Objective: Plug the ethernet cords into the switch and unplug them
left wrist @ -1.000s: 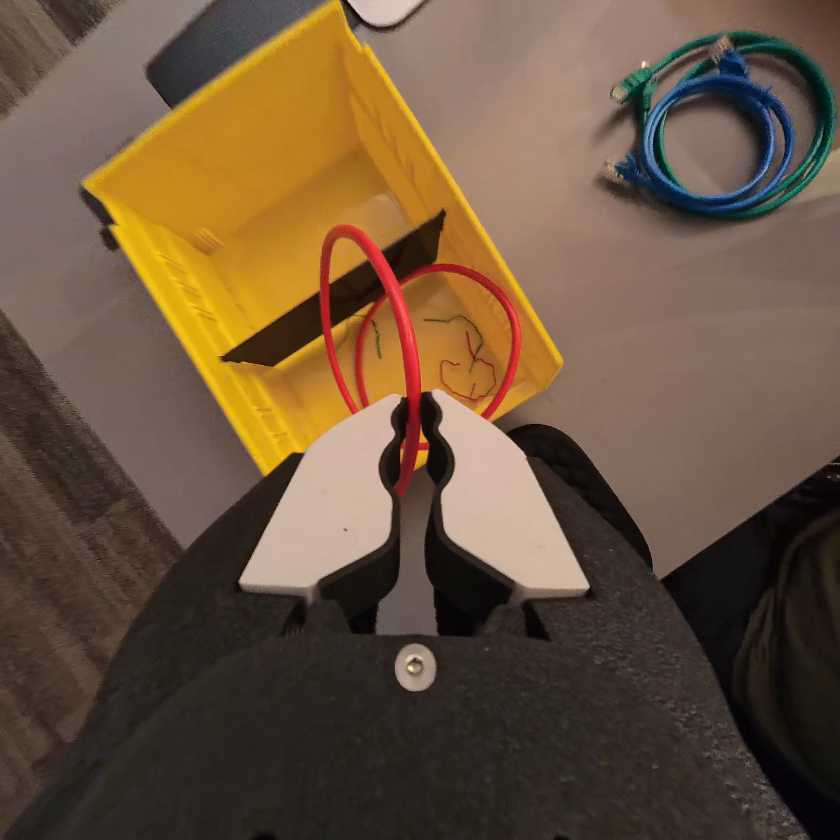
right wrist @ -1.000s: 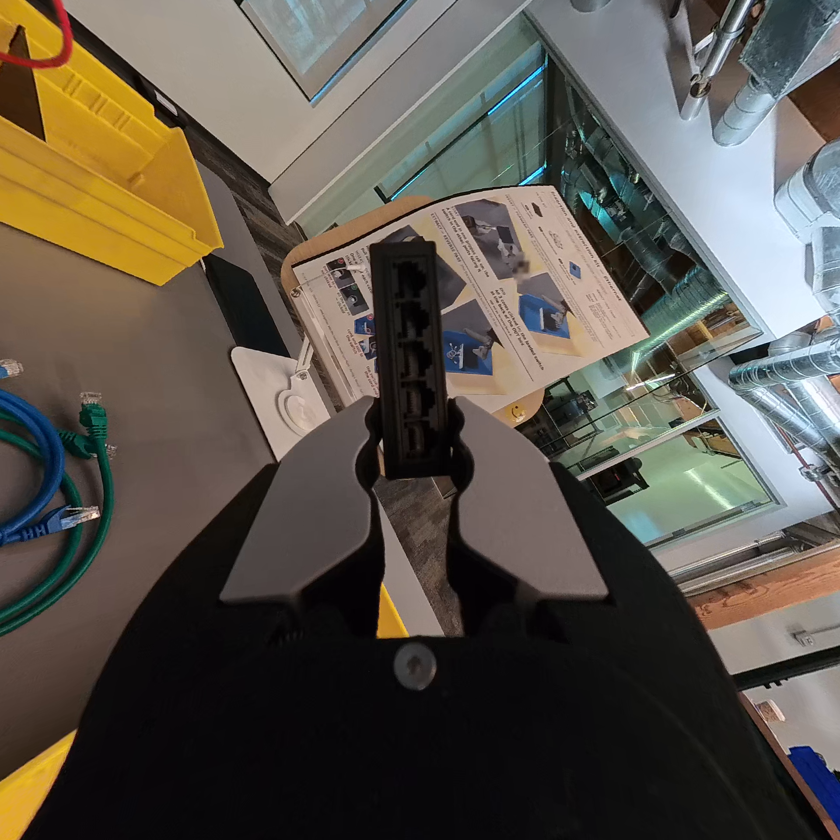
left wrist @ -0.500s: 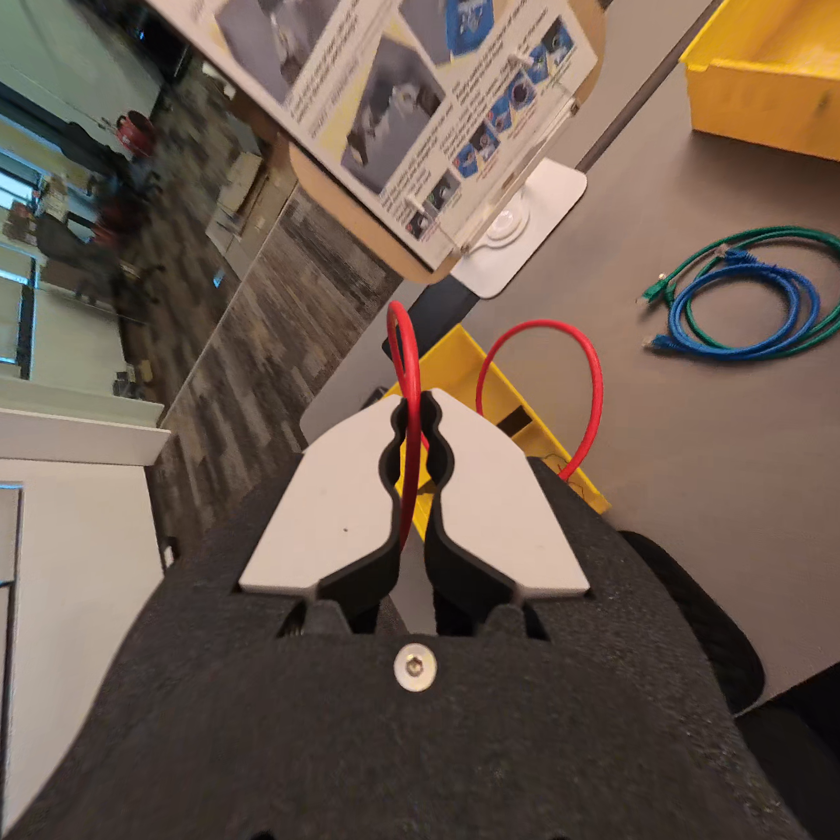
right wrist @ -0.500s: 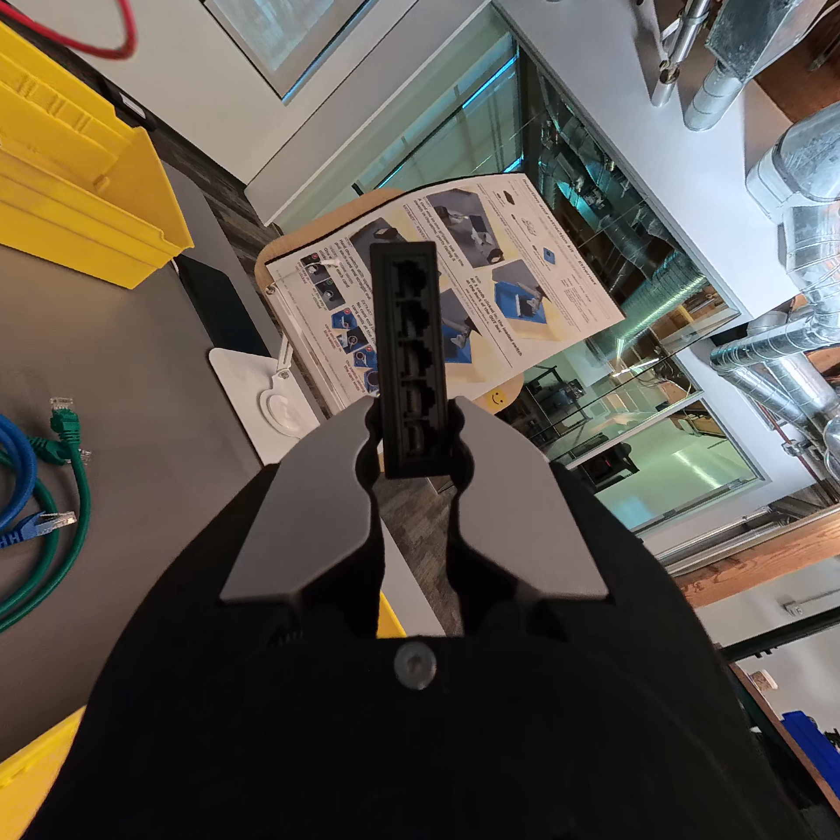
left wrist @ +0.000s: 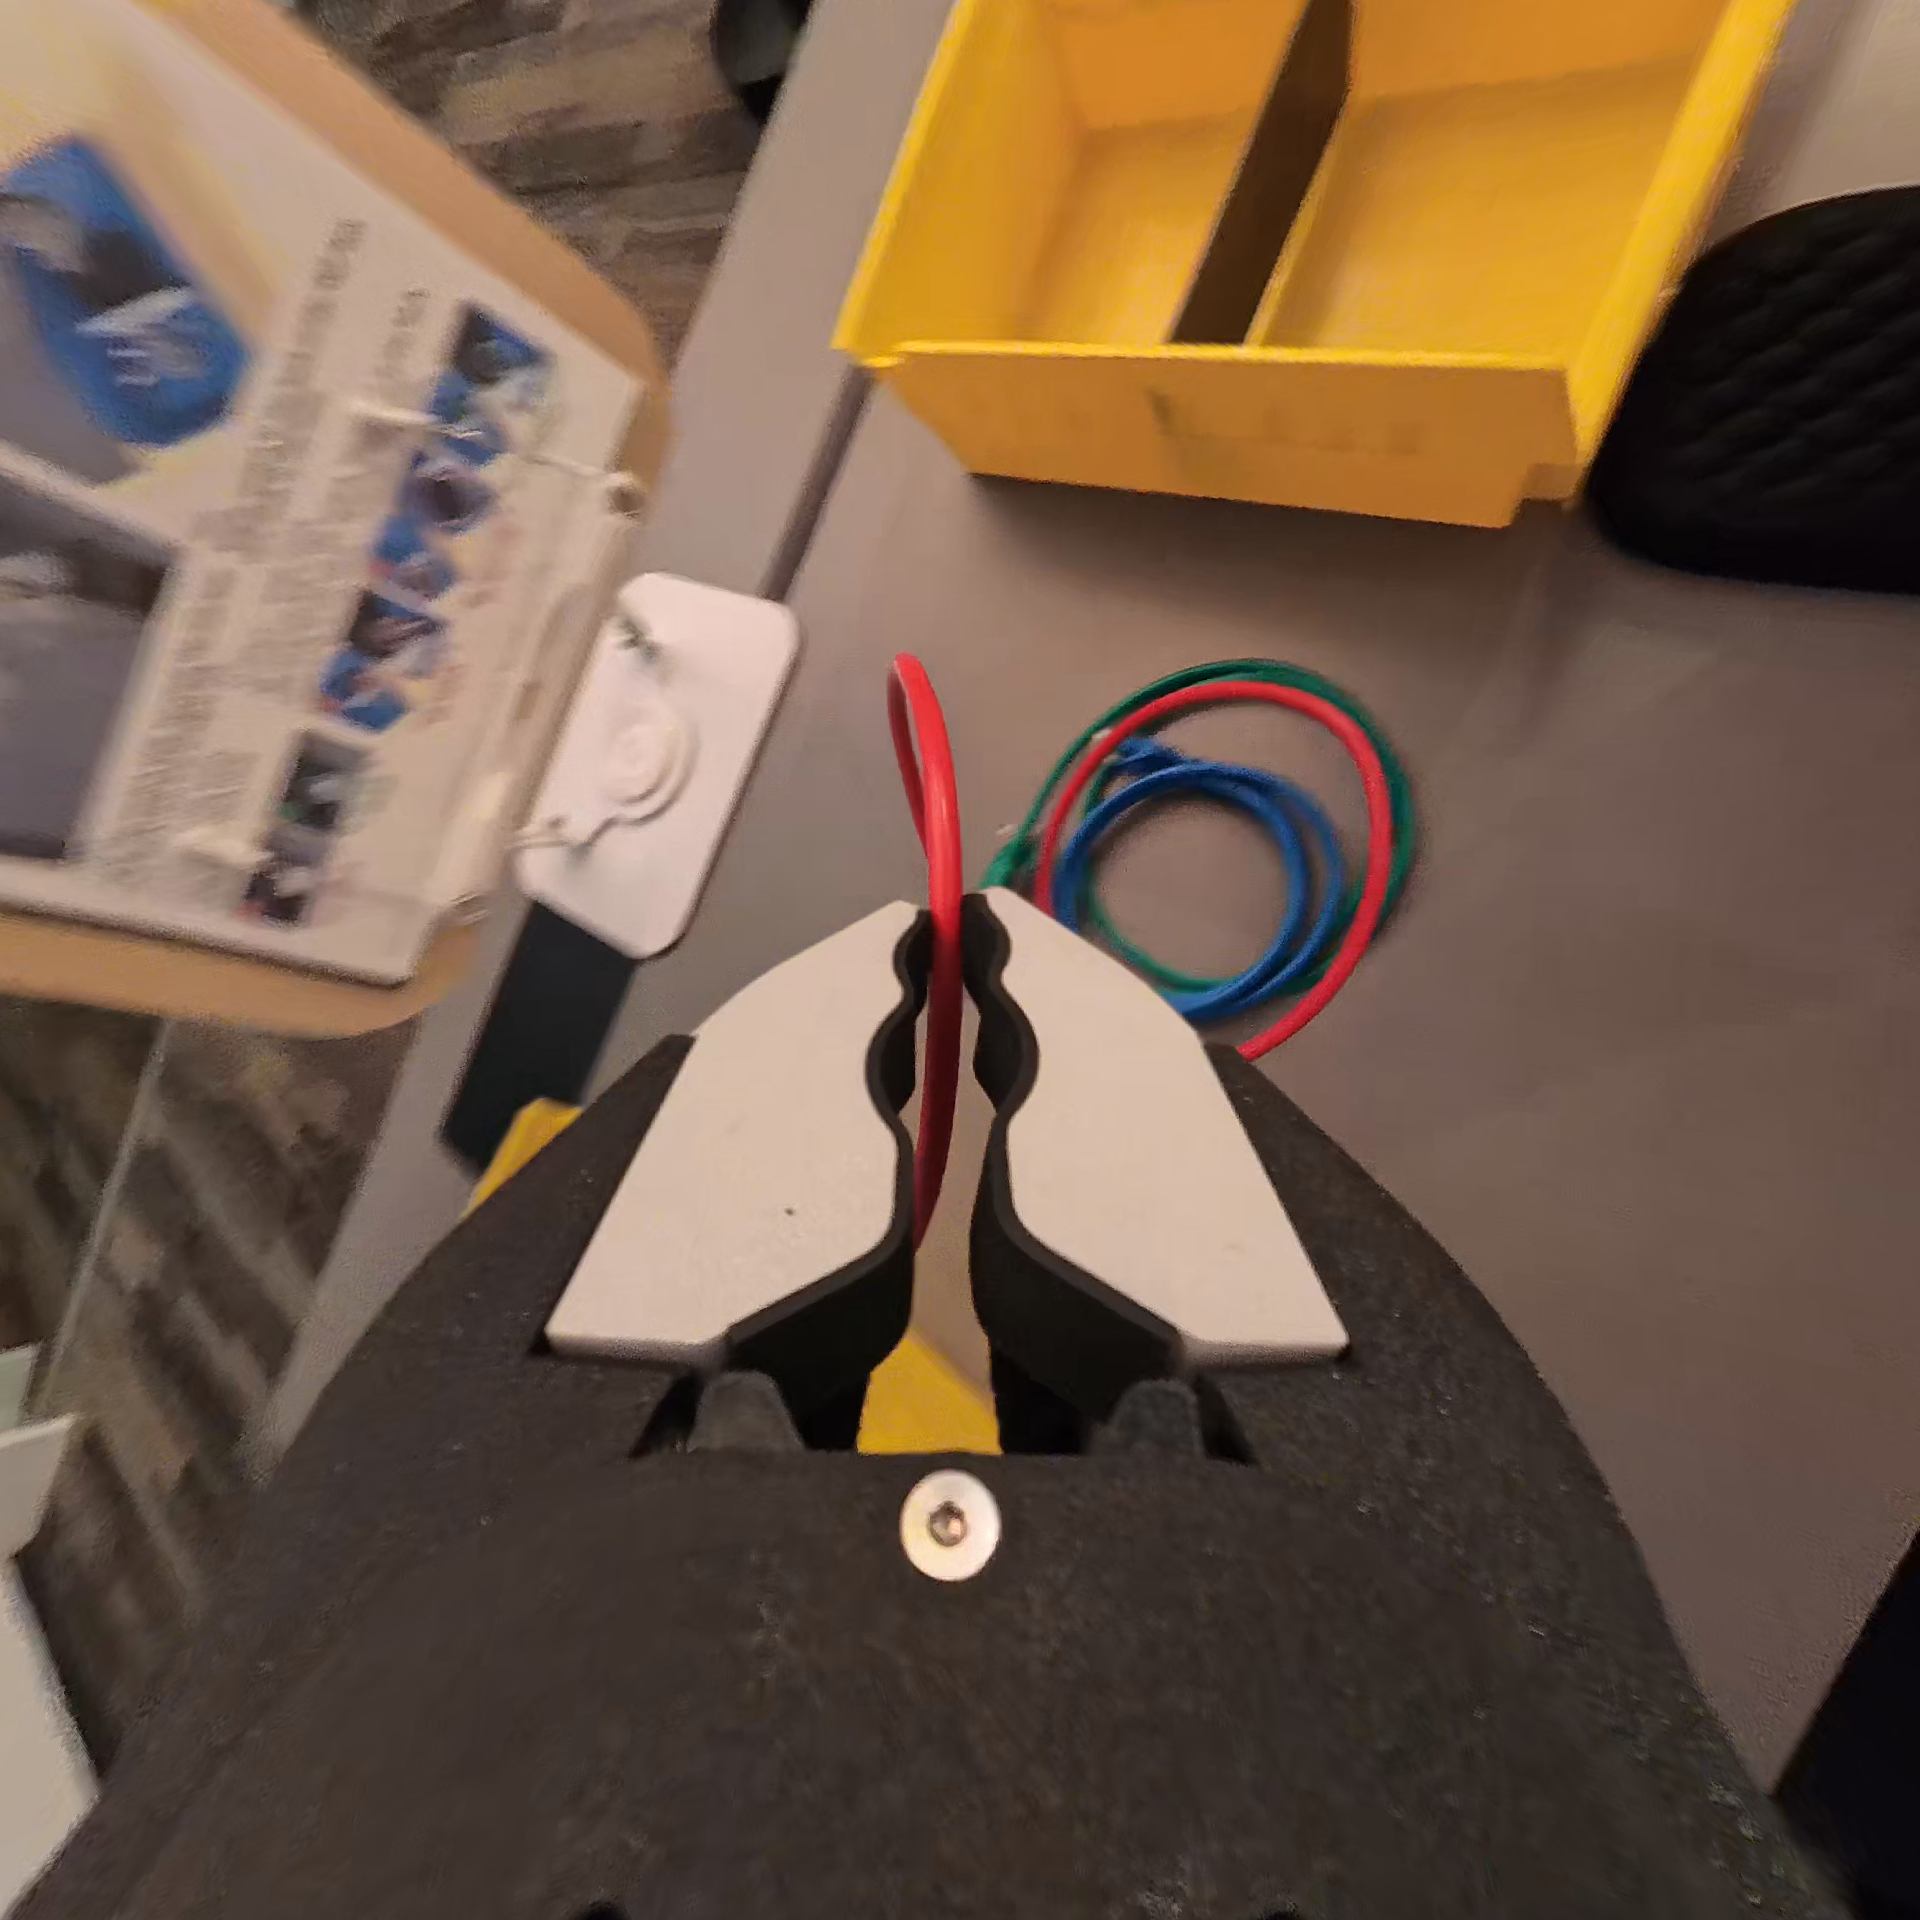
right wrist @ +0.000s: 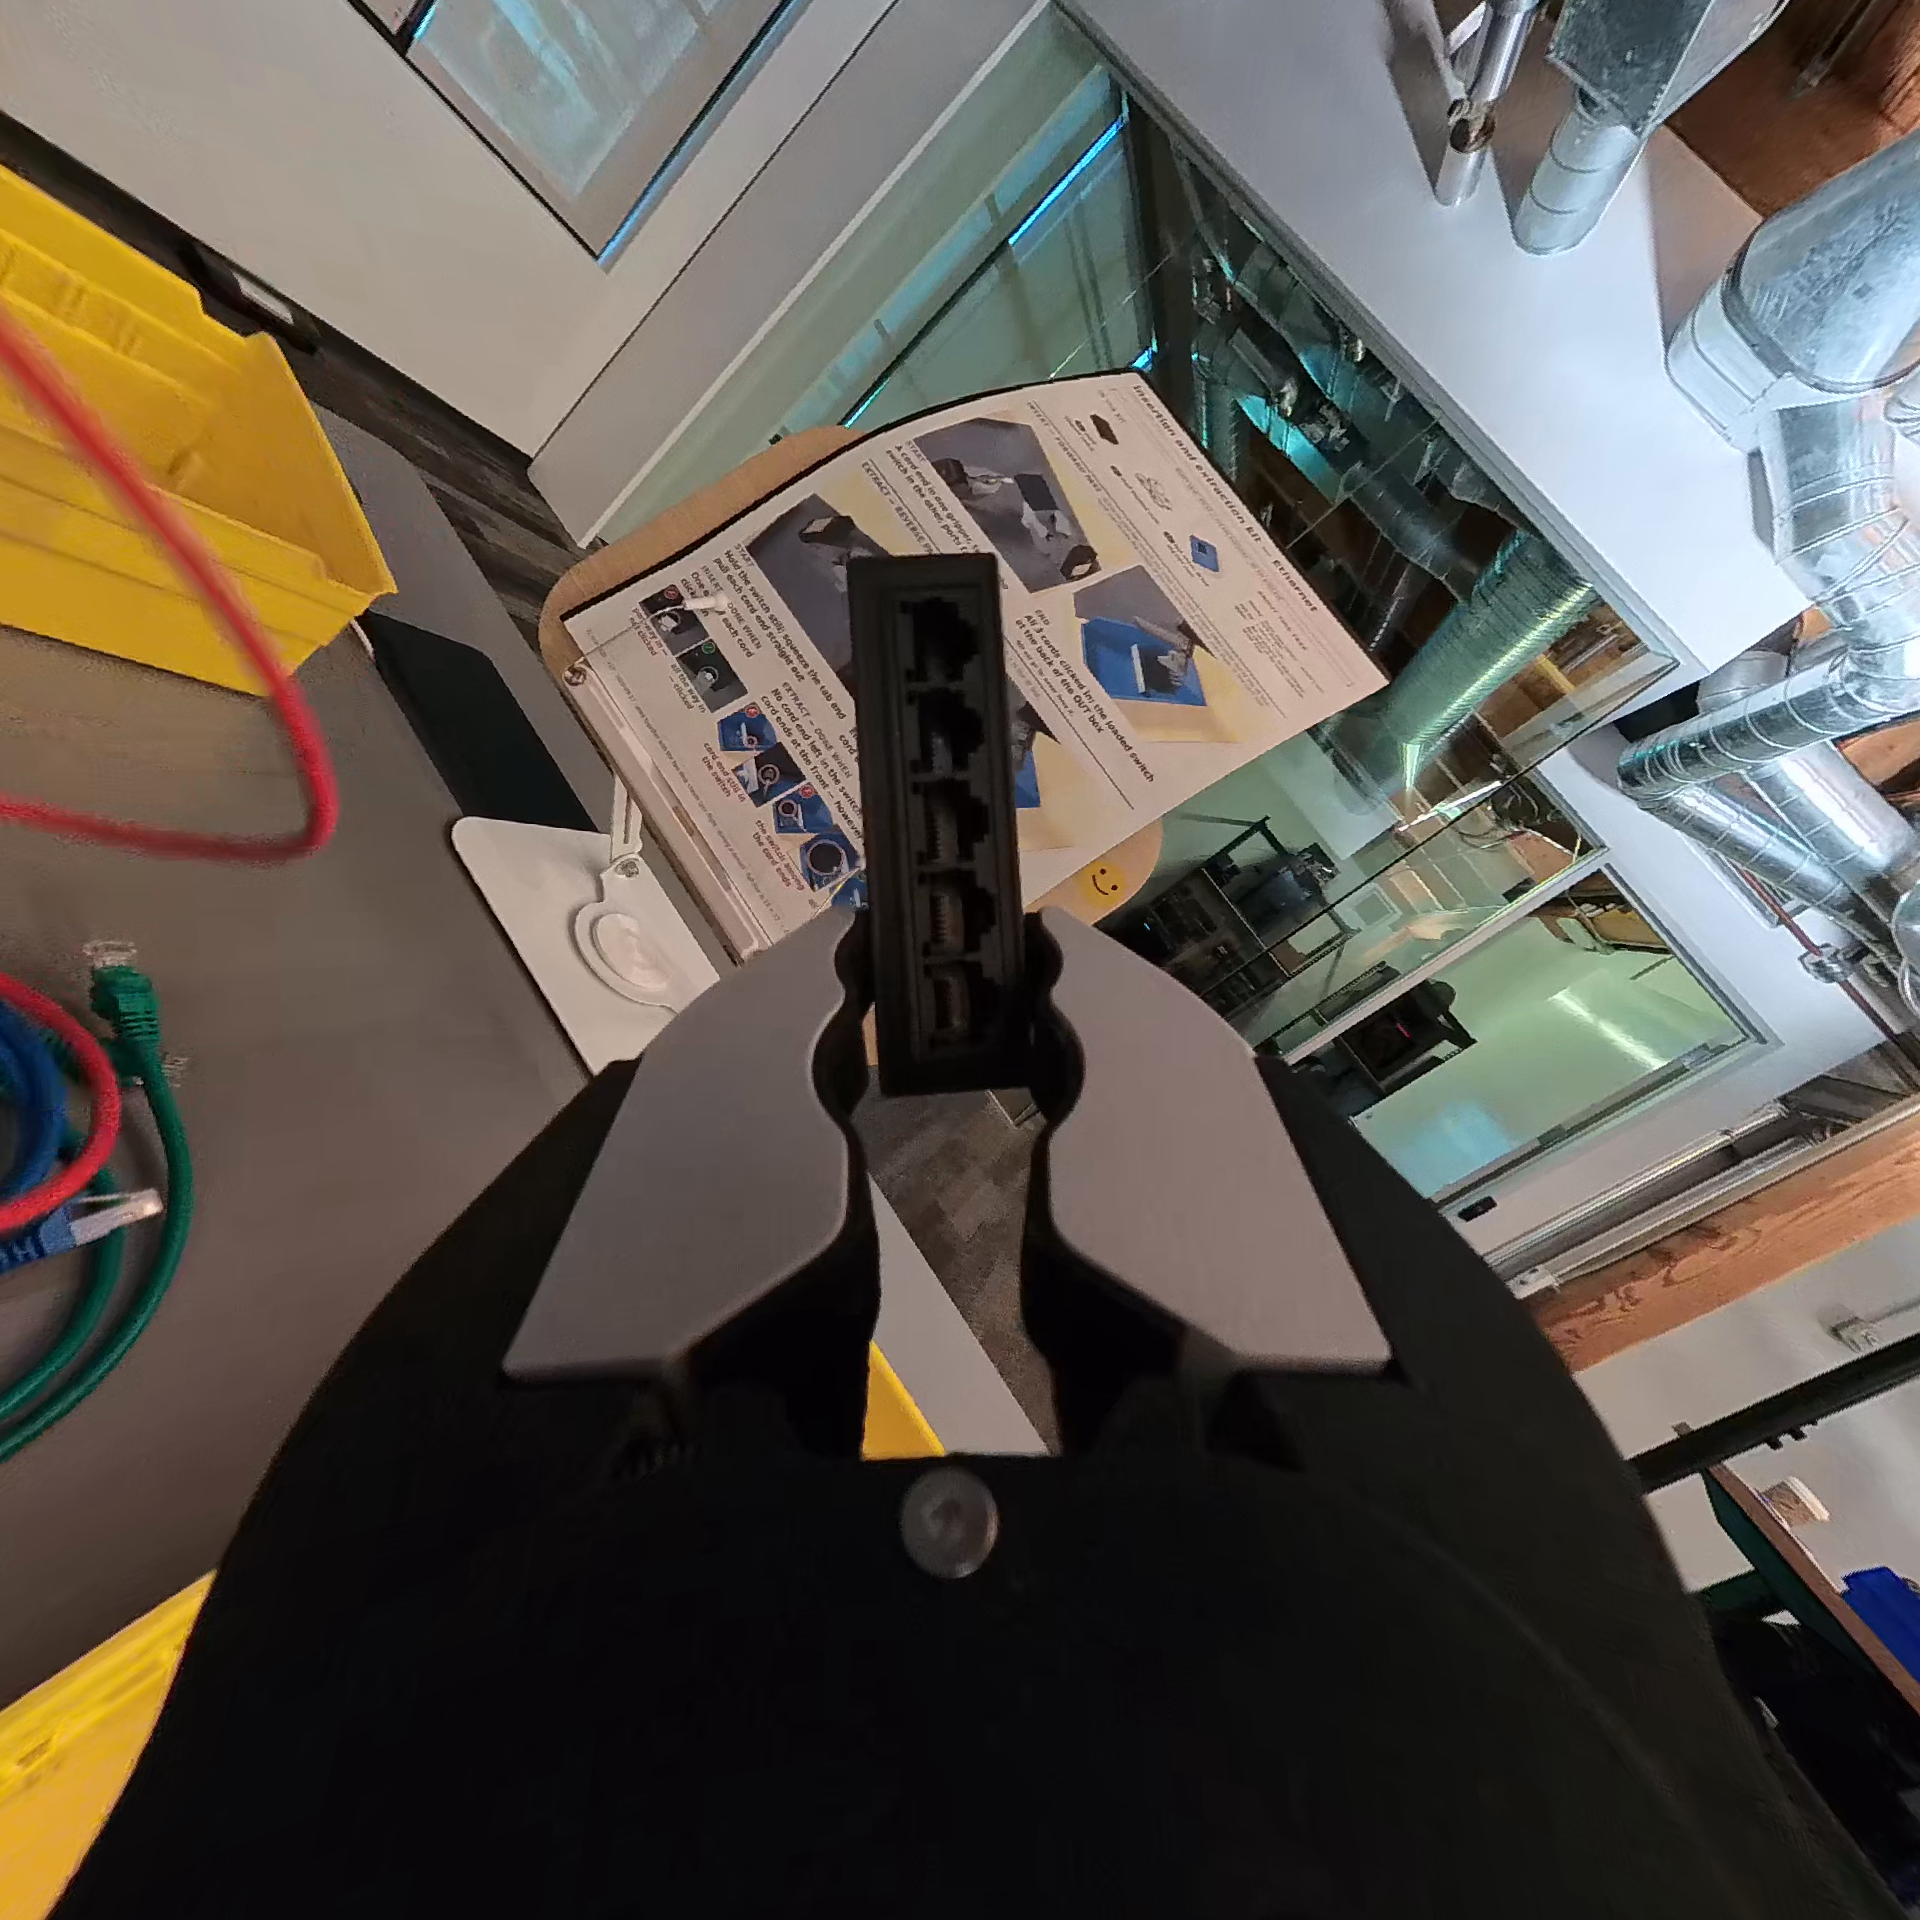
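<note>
Left gripper [left wrist: 945, 914] pinches the red ethernet cord [left wrist: 940, 831] mid-loop; right gripper [right wrist: 948, 940] clamps the switch [right wrist: 935, 831] upright, ports facing the camera, plug unseen.

The right gripper [right wrist: 945, 1023] clamps an upright black plastic five-port switch [right wrist: 935, 821]. A thin red cord [right wrist: 234, 665] loops at left above the grey tabletop [right wrist: 343, 1039].

A printed instruction sheet [right wrist: 966, 644] stands on a wooden board past the surface's [right wrist: 343, 1039] far edge, carrying headings, lines of small print and photos, clear enough to read in the right wrist view. In the left wrist view the same sheet [left wrist: 281, 540] is smeared by blur and nothing on it can be made out. A yellow smiley sign [right wrist: 1103, 883] sits on the board's [right wrist: 1127, 868] lower edge.
</note>
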The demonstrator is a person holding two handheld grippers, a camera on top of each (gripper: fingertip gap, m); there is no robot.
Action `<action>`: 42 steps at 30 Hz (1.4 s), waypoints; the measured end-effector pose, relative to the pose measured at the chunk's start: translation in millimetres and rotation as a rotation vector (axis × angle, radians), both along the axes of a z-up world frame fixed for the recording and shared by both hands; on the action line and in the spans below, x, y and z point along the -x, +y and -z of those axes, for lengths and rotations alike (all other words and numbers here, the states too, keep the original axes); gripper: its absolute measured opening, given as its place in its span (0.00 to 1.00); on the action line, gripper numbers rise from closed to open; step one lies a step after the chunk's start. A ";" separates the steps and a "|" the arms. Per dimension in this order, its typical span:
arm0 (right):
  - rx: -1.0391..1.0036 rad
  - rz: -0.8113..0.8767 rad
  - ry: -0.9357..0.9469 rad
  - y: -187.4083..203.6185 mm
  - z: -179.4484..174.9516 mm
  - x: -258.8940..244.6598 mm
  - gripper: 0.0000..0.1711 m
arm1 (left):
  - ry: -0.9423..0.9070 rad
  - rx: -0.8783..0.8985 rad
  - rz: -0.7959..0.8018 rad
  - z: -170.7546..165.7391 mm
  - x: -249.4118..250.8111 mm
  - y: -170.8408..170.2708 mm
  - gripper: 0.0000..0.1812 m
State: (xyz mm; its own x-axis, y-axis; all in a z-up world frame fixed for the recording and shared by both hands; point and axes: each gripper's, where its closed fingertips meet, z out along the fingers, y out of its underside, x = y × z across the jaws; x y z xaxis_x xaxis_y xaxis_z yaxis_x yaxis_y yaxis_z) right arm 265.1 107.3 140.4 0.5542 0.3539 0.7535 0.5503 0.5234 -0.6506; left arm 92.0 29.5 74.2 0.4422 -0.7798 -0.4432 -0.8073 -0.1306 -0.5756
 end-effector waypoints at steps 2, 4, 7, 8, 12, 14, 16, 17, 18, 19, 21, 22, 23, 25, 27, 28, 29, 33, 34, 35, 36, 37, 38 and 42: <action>-0.002 -0.007 -0.004 -0.4 0.9 2.2 0.16 | -0.042 0.076 0.053 40.6 -27.0 -9.1 0.03; 0.001 -0.032 -0.018 -2.7 3.8 7.3 0.16 | -0.081 0.133 0.096 72.7 -48.1 -17.2 0.03; 0.007 -0.097 -0.035 -9.4 8.8 19.8 0.16 | -0.181 0.211 0.161 101.5 -72.2 -26.3 0.07; 0.016 -0.133 -0.044 -13.1 11.7 25.7 0.16 | -0.232 0.224 0.178 103.3 -77.7 -27.1 0.12; 0.045 -0.264 -0.096 -27.7 26.4 49.3 0.16 | -0.442 0.165 0.206 77.5 -77.4 -11.2 0.45; 0.052 -0.308 -0.137 -33.2 35.1 60.1 0.16 | -0.523 -0.028 0.202 46.5 -62.4 6.5 0.45; 0.066 -0.339 -0.173 -37.4 43.8 70.8 0.16 | -0.572 -0.258 0.197 13.4 -44.7 17.0 0.42; 0.080 -0.354 -0.195 -39.5 49.1 76.3 0.16 | -0.581 -0.354 0.224 0.7 -39.7 15.3 0.43; 0.090 -0.369 -0.220 -42.0 54.6 81.8 0.16 | -0.568 -0.449 0.258 -8.3 -37.3 11.7 0.40; 0.096 -0.380 -0.246 -44.1 60.1 86.9 0.16 | -0.523 -0.546 0.271 -14.1 -35.3 10.9 0.38; 0.104 -0.394 -0.288 -47.3 69.3 96.4 0.16 | -0.357 -0.643 0.307 -7.3 -37.9 11.5 0.36; 0.107 -0.406 -0.308 -49.7 74.0 100.8 0.16 | -0.297 -0.657 0.316 -1.4 -39.8 13.2 0.36; 0.106 -0.419 -0.325 -52.5 77.9 105.0 0.16 | -0.268 -0.648 0.334 5.1 -42.4 13.2 0.35; 0.103 -0.447 -0.351 -58.2 83.9 112.4 0.16 | -0.235 -0.631 0.362 15.7 -44.3 14.9 0.30; 0.097 -0.475 -0.372 -64.0 88.7 118.6 0.16 | -0.198 -0.630 0.396 25.4 -43.3 16.6 0.27; 0.091 -0.483 -0.380 -65.9 90.6 121.1 0.16 | -0.182 -0.631 0.398 29.2 -42.0 18.5 0.26; 0.086 -0.489 -0.389 -67.3 92.5 123.2 0.16 | -0.174 -0.638 0.409 31.8 -40.9 18.8 0.22; 0.071 -0.485 -0.418 -65.8 100.6 128.1 0.17 | -0.158 -0.648 0.455 42.0 -37.2 18.3 0.18; 0.068 -0.489 -0.422 -65.8 103.0 129.8 0.17 | -0.156 -0.648 0.456 44.4 -36.6 19.2 0.18; 0.068 -0.496 -0.429 -66.3 106.0 131.8 0.17 | -0.154 -0.656 0.460 46.4 -37.1 19.5 0.19; 0.068 -0.499 -0.436 -66.4 109.0 133.9 0.17 | -0.144 -0.659 0.475 50.0 -37.9 18.8 0.18; 0.057 -0.490 -0.447 -65.1 111.6 135.4 0.17 | -0.122 -0.658 0.478 54.1 -37.8 19.4 0.17; 0.036 -0.478 -0.458 -62.9 113.3 136.3 0.17 | -0.099 -0.670 0.470 56.1 -36.3 21.3 0.16; -0.032 -0.399 -0.345 -49.1 100.8 140.5 0.22 | -0.029 -0.709 0.418 50.8 -23.0 30.7 0.16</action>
State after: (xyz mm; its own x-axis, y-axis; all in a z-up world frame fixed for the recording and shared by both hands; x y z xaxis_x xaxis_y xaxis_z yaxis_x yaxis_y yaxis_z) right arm 124.6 58.3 39.6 0.0993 0.4601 0.8823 0.4835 0.7527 -0.4470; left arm 115.0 60.3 23.3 0.1961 -0.4223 -0.8850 -0.6921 0.5798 -0.4300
